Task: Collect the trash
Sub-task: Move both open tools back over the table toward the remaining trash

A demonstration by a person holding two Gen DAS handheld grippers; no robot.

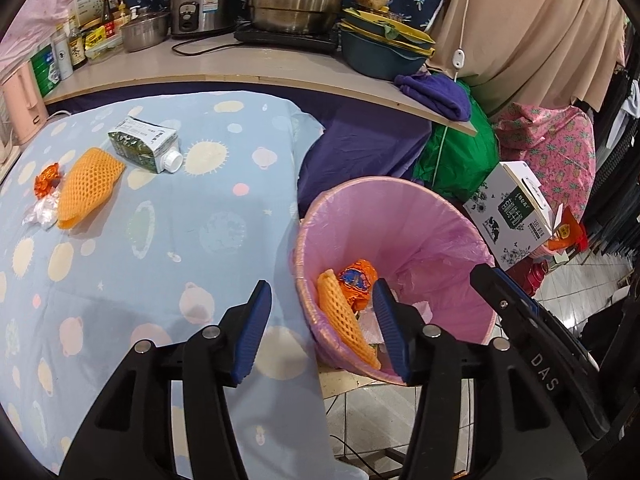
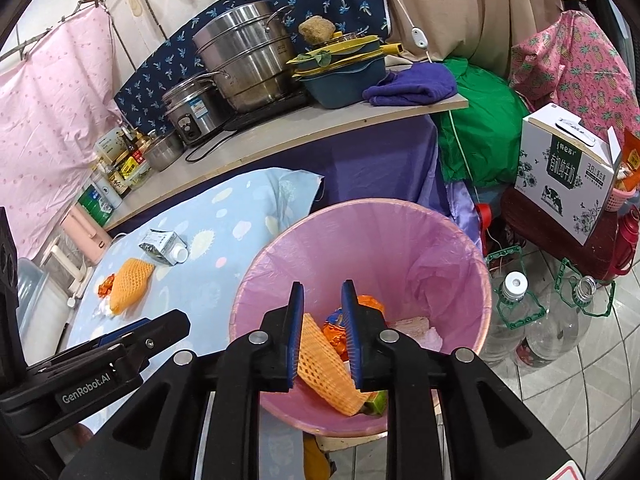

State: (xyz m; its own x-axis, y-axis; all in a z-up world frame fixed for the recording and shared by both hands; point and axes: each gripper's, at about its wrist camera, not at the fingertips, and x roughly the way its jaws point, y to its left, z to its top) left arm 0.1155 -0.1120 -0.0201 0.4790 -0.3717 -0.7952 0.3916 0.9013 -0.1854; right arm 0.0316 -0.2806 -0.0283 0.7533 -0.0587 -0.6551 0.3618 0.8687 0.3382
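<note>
A pink-lined trash bin (image 1: 420, 216) (image 2: 400, 232) stands beside the blue patterned table. Inside lie an orange foam net (image 1: 346, 316) (image 2: 324, 364) and an orange wrapper (image 1: 358, 280) (image 2: 334, 330). On the table lie a green milk carton (image 1: 140, 148) (image 2: 162, 246), another orange foam net (image 1: 90, 186) (image 2: 130, 282), a small orange wrapper (image 1: 46, 178) (image 2: 105, 283) and clear plastic (image 1: 42, 210). My left gripper (image 1: 320, 292) is open and empty over the table edge and bin rim. My right gripper (image 2: 322, 292) is open and empty above the bin.
A wooden shelf (image 1: 224, 66) behind the table holds pots, a rice cooker, bottles and a purple towel. A milk box (image 2: 568, 172) and empty water bottles (image 2: 516, 320) stand on the floor to the right of the bin.
</note>
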